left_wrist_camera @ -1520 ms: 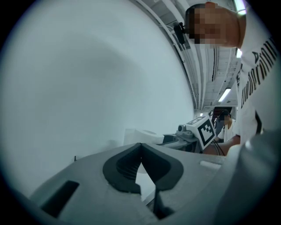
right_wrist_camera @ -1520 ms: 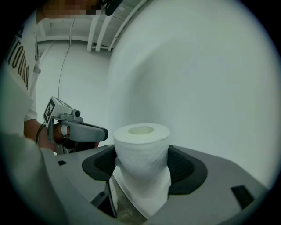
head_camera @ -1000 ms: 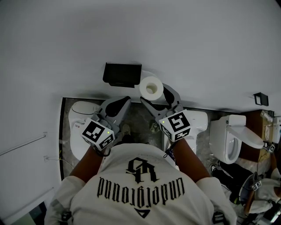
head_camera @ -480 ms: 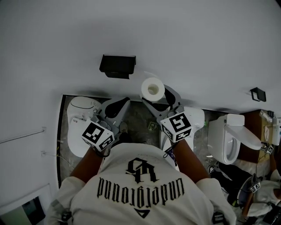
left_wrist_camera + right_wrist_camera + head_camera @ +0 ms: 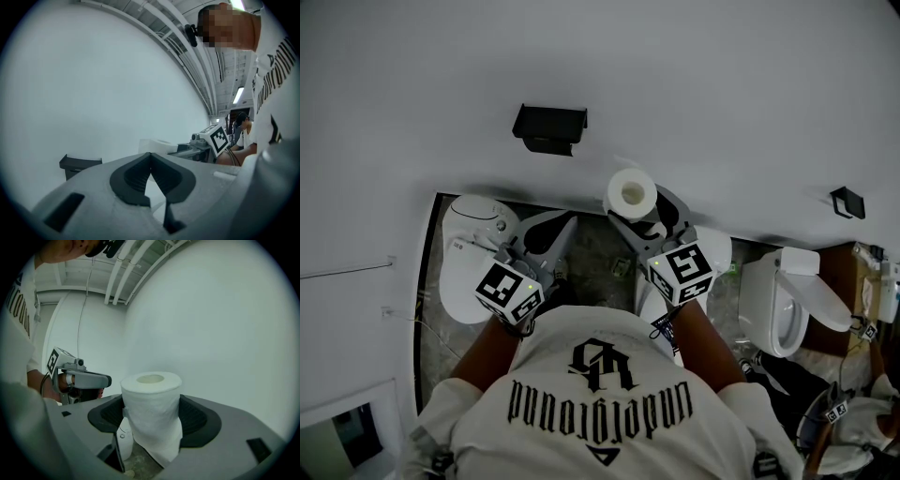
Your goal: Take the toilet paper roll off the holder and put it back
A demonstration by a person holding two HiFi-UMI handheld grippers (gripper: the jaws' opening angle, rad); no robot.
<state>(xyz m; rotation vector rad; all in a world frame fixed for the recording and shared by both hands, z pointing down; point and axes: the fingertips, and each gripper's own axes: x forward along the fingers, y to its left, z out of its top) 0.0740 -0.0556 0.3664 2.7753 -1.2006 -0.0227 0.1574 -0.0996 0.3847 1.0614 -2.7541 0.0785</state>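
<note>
The black paper holder (image 5: pixel 549 127) hangs on the white wall with nothing on it; the left gripper view shows that holder (image 5: pixel 79 165) at lower left. My right gripper (image 5: pixel 634 203) is shut on the white toilet paper roll (image 5: pixel 631 191), which it keeps upright below and to the right of the holder, clear of it. In the right gripper view the roll (image 5: pixel 152 411) fills the gap between the jaws of the right gripper (image 5: pixel 152 423), a loose sheet trailing down. My left gripper (image 5: pixel 571 221) is shut on nothing, its tips touching (image 5: pixel 150 157), to the left of the roll.
White toilets stand on the stone floor (image 5: pixel 595 255) below: one at left (image 5: pixel 473 258), one at right (image 5: pixel 787 295). A second black holder (image 5: pixel 847 202) is on the wall far right. Another person (image 5: pixel 243 131) is behind in the left gripper view.
The roll, gripped by my right gripper, has come away from the holder; the gap between them has widened. The left gripper stays shut at about the same place.
</note>
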